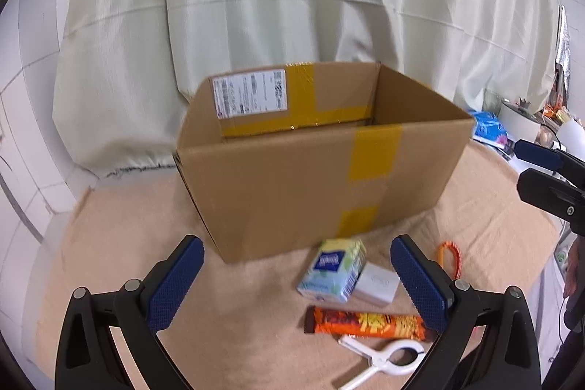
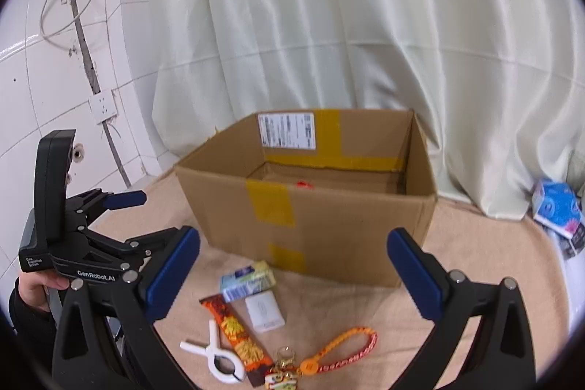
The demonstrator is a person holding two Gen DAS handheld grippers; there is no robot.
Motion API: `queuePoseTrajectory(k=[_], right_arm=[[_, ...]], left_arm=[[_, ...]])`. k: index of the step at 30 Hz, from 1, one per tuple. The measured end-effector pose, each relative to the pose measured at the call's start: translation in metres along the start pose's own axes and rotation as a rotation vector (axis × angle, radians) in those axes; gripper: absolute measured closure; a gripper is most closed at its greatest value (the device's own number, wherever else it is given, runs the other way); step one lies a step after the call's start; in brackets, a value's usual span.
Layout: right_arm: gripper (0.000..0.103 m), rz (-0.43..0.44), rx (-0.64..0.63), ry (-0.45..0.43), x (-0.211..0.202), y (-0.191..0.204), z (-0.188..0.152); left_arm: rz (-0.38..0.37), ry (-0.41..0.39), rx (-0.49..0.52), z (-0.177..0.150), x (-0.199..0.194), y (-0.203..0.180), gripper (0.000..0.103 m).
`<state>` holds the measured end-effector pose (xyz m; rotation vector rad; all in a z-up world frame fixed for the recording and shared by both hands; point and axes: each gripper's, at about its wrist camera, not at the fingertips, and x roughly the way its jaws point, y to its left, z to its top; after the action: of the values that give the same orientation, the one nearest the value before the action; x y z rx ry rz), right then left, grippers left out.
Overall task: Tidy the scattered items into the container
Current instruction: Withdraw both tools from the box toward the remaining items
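My left gripper (image 1: 297, 284): held low over the tan cloth (image 1: 120, 236), jaws spread wide, nothing between them. Seen from the right wrist camera it sits off to the left, tilted, with a hand (image 2: 34, 286) wrapped under its body.

My right gripper (image 2: 293, 275): also low over the cloth, jaws wide apart and empty, aimed at the near wall of the cardboard box (image 2: 329, 225).

Cardboard box: open-topped, upright on the cloth, yellow tape on the near wall, a shipping label (image 2: 286, 129) on the inner far wall. A small red item (image 2: 303, 185) shows inside; I cannot tell what it is.

Scattered items, all on the cloth in front of the box:
- tissue pack (image 2: 248, 281), just beside the box's near wall
- small white box (image 2: 264, 312), touching the tissue pack
- orange snack bar (image 2: 236, 333), lying next to the white clamp (image 2: 215, 359)
- orange braided strap (image 2: 343, 351), with a small charm (image 2: 281, 371) at its end, apart from the others

Edges and room: open cloth lies to the right of the strap. A pale curtain (image 2: 347, 24) hangs behind the box; the tiled wall (image 2: 55, 79) stands at left.
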<state>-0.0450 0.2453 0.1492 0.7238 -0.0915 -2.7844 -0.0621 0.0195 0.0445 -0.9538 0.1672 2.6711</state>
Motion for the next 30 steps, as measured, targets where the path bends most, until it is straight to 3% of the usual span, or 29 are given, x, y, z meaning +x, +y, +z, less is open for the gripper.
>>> queuePoseTrajectory(k=[16,30], right_arm=[[0.0,-0.025,0.043,0.112,0.026,-0.012,-0.06],[0.0,-0.048,0.073,0.158,0.042,-0.029,-0.083]], left_arm=[[-0.039,0.099,0.013,-0.05,0.049,-0.014,0.0],[0.017,0.167,0.083,-0.063,0.09,-0.021,0.0]])
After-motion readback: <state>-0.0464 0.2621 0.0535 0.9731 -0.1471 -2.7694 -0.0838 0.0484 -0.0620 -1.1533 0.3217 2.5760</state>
